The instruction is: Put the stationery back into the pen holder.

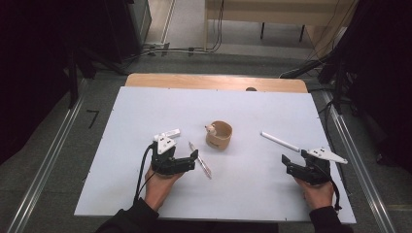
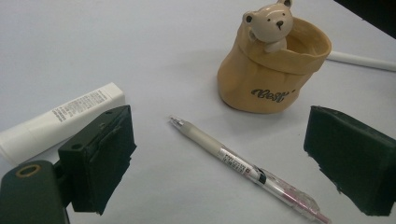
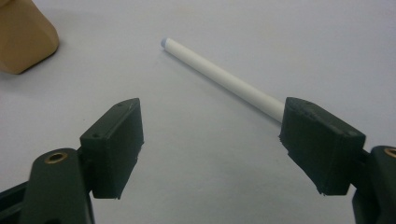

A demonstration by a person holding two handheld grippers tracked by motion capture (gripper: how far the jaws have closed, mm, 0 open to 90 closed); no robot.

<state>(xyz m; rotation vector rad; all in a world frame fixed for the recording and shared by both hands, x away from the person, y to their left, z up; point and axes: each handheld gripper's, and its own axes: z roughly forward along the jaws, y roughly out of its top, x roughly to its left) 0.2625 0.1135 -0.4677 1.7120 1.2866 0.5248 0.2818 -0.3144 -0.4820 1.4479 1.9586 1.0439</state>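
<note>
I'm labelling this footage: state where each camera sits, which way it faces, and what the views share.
High view: fixed above the person's side, looking forward and down at the white table; both hands show, holding the left tongs and right tongs.
Left gripper view: rides the left tongs, facing the clear pen, bear pen holder and white tube; both jaws apart.
Right gripper view: rides the right tongs, facing the white marker; jaws apart.
Shared: holder and marker appear in all three.

We note a tan bear cup [image 1: 219,134] upright mid-counter; clear pen [image 1: 200,159] lying left of it, white stick [image 1: 280,141] right, white tube [image 1: 170,133] far left.
</note>
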